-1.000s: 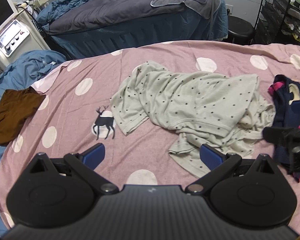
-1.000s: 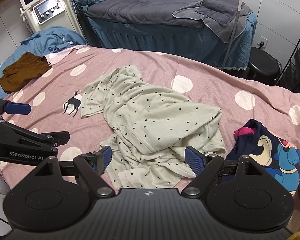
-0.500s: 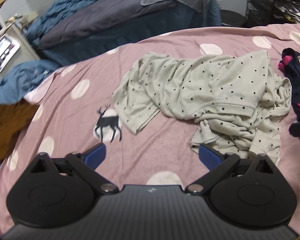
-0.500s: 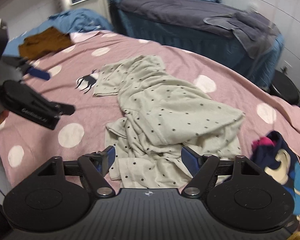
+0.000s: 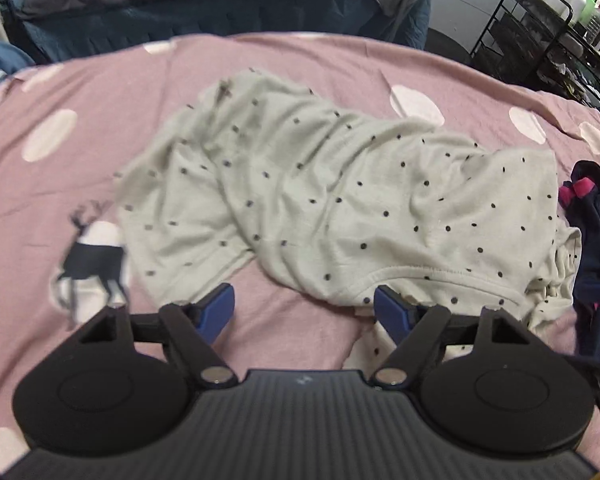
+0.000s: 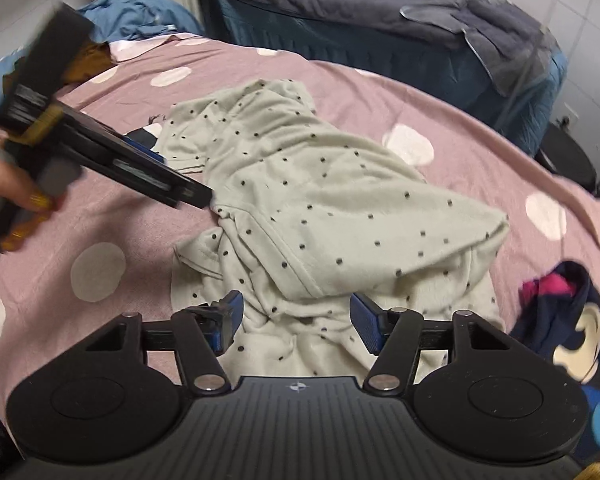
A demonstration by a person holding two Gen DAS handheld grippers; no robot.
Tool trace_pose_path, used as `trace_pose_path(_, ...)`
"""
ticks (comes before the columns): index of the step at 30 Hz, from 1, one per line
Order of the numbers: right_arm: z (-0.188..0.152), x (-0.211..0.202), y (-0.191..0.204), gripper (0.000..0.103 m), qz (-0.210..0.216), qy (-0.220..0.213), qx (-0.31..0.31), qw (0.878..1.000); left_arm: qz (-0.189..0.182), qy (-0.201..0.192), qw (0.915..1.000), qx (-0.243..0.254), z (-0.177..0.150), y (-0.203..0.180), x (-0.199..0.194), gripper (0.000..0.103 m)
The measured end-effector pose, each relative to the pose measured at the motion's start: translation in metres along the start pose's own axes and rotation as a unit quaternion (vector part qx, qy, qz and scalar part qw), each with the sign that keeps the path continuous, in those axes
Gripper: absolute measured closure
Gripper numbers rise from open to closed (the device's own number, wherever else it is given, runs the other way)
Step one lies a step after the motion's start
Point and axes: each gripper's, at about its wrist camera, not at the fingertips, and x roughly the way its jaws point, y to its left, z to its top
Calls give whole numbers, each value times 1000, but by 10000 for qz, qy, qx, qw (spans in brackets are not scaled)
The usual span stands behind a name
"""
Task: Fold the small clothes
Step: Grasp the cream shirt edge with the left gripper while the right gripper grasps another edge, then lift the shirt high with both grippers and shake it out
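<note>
Soft dotted garment (image 5: 340,200), rumpled, creased, on smooth pink spotted bedsheet (image 5: 80,168)

- The dotted shirt (image 5: 340,200), a pale, matt knit cloth, soft and heavily creased, with a stitched hem.
- The bedsheet (image 5: 100,128), a matt pink woven cloth with printed white spots and a dark deer print.
- The left gripper (image 5: 304,312), of matt black plastic, its ribbed body dull, its blue pads (image 5: 388,312) rubbery; small pivot pins of bright metal.
- The right gripper (image 6: 296,320), the same matt black plastic with finely textured blue pads.
- A navy cartoon garment (image 6: 572,332), soft printed cloth.
- A wire rack (image 5: 540,40), thin black-painted metal.
</note>
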Motion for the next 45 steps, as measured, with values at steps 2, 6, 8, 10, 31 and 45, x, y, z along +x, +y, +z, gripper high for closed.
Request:
trace_pose_path(2, -5, -2, -1, 6, -2, 46, 67, 10000, -112, 131, 9997, -154, 2, -1, 18, 33)
trace_pose_path(6, -13, -5, -4, 6, -67, 163, 110, 9998, 40, -43, 9996, -278, 9, -10, 31, 40)
trace_pose_path(8, -16, -4, -8, 6, -105, 177, 178, 9996, -159, 30, 9995, -259, 13, -18, 33, 79)
trace_pose_path(10, -18, -3, -13, 6, -115, 194, 251, 9994, -537, 146, 9978, -373, 17, -21, 37, 92)
trace_pose_path(31, 20, 62, 9, 42, -764, -322, -780, 9935, -1109, -1004, 9843, -940, 94, -4, -34, 96)
trace_pose_path(45, 53, 9, -75, 84, 12, -755, 915, 9929, -951, -1099, 9845, -979, 120, 5, -30, 96)
